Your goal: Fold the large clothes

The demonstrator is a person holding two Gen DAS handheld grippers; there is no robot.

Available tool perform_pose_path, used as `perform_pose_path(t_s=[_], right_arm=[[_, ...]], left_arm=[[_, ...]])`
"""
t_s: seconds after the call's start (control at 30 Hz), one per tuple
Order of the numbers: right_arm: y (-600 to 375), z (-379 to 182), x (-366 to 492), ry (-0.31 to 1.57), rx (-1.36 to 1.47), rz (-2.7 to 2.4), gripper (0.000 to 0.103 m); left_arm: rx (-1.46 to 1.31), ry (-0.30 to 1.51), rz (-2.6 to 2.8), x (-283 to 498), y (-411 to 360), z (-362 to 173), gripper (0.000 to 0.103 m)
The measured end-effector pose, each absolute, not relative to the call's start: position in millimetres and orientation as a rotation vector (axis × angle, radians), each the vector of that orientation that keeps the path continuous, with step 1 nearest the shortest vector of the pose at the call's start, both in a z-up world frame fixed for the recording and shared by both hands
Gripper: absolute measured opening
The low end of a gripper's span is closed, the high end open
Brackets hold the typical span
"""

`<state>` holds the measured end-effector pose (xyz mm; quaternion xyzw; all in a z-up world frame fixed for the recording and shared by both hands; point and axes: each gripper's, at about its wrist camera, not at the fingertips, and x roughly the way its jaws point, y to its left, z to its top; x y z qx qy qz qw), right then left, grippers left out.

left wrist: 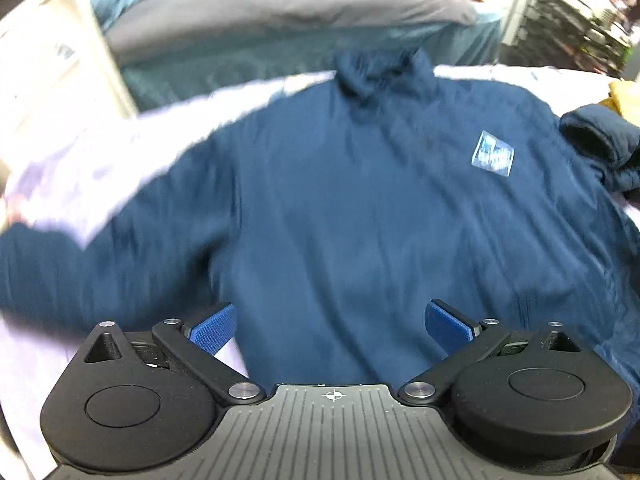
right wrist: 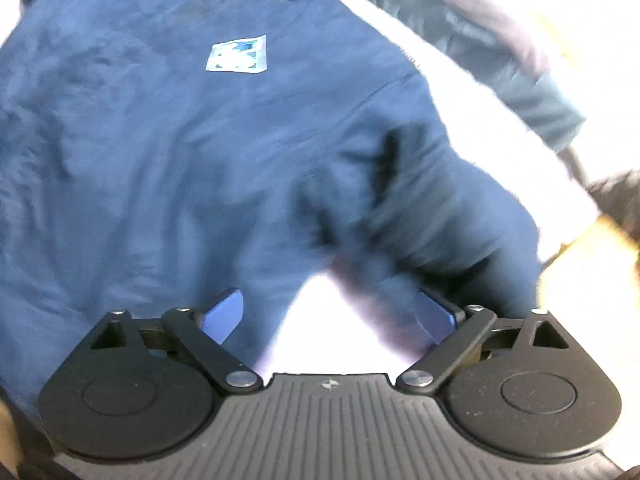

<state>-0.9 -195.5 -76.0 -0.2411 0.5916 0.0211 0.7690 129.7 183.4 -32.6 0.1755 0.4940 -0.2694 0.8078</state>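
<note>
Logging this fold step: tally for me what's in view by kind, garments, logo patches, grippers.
Navy hoodie: 1, spread on the white sheet
Light logo patch: 1
Grippers: 2, left gripper and right gripper, both open
Total: 4

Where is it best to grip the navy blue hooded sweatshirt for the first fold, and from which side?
Probably the sleeve of the navy blue hooded sweatshirt, bunched into raised folds. The open right gripper is just before it and could come from the hem side, closing on a ridge. The open left gripper hovers over flat cloth.
</note>
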Motion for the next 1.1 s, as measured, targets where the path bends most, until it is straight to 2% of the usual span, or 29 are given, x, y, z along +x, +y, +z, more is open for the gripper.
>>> perform_pose_path(t_s=[0.1, 0.2, 0.4, 0.57, 0.6, 0.67, 0.7, 0.73, 0.9, 1.1], right_arm=[[-213, -63, 17, 1.24, -0.665, 0.061, 0.098], [-223, -76, 30, 1.185, -0.71, 0.062, 0.1], [-241, -127, 52, 1.227, -0.513, -0.014, 0.1], [-252, -166, 59, 1.204, -0.471, -0.052, 0.099], [-255, -170, 61, 1.192, -0.464, -0.06, 0.096], [-261, -173, 61, 1.173, -0.438, -0.086, 0.072], [-264, -174, 62, 1.17, -0.419, -0.093, 0.054], [-268, -173, 61, 1.157, -0.383, -0.098, 0.047], [-293, -150, 56, 1.068, -0.212, -0.124, 0.028], [-329, -100, 53, 0.946, 0.024, -0.178, 0.024]], left_arm=[[0.395, 1.027, -0.628, 149, 155, -29, 0.103], [0.375, 1.022, -0.632, 150, 122, -40, 0.103], [0.244, 1.091, -0.556, 120, 91, -70, 0.103], [0.228, 1.165, -0.447, 91, 95, -86, 0.103], [0.233, 1.179, -0.418, 85, 97, -91, 0.103], [0.238, 1.207, -0.355, 77, 101, -98, 0.103], [0.222, 1.221, -0.329, 73, 103, -101, 0.103], [0.198, 1.235, -0.31, 70, 105, -103, 0.103], [0.128, 1.256, -0.259, 62, 99, -107, 0.103], [0.096, 1.207, -0.276, 66, 82, -93, 0.103]])
